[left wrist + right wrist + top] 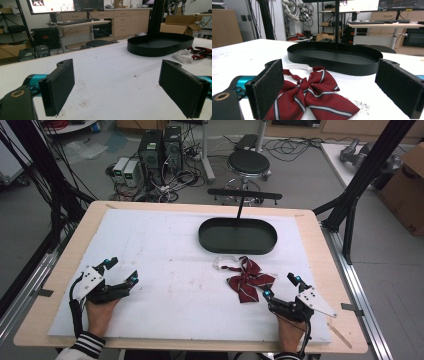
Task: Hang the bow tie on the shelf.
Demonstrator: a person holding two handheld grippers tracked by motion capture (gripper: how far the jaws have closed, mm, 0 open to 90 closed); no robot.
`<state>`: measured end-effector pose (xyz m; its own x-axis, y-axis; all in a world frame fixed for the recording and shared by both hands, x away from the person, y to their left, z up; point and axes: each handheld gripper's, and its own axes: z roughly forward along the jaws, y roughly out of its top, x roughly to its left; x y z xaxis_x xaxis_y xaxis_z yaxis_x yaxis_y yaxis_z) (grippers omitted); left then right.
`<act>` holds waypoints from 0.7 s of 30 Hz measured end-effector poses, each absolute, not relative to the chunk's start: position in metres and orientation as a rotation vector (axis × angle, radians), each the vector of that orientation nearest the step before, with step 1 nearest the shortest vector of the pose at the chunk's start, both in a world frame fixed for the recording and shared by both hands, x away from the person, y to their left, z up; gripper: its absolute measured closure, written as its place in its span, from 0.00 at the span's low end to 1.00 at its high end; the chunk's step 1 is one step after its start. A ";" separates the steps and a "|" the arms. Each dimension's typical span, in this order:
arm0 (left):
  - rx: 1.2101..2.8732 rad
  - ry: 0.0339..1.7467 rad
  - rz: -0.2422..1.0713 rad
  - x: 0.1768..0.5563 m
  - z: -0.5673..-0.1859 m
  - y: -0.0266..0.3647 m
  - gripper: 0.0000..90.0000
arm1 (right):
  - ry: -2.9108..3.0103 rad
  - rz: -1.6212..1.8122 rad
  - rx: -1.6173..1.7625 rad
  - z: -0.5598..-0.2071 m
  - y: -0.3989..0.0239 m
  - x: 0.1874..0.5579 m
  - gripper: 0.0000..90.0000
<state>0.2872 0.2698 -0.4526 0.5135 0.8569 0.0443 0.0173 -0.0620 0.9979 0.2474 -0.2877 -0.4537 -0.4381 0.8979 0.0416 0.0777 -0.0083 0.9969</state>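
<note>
Stand post (240, 209) rising from tray (210, 240): high view; bow tie (312, 95) stripes: right gripper view.

My bench (320, 245) has a pale wood edge, with a matt white, slightly rough, speckled sheet (165, 250) over it. At twelve o'clock the black tray (238, 236) looks smooth and faintly glossy. The striped red bow tie (249, 281) is woven cloth. My tongs' pads (268, 87) look rough and matt.

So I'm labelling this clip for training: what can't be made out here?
- Bow tie: near end cut off by the bottom edge in the right gripper view.
- White strap: its fastening is too small in the high view.
- Black tray: stand's top cut off in the right gripper view.
</note>
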 end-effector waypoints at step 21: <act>1.493 0.792 0.841 0.287 -0.452 0.268 0.15 | 1.587 1.536 1.018 -0.454 -0.288 0.246 0.08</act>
<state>0.2868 0.2678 -0.4524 0.5086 0.8586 0.0636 0.0123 -0.0811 0.9966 0.2462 -0.2883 -0.4539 -0.4503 0.8920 0.0401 0.0688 -0.0101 0.9976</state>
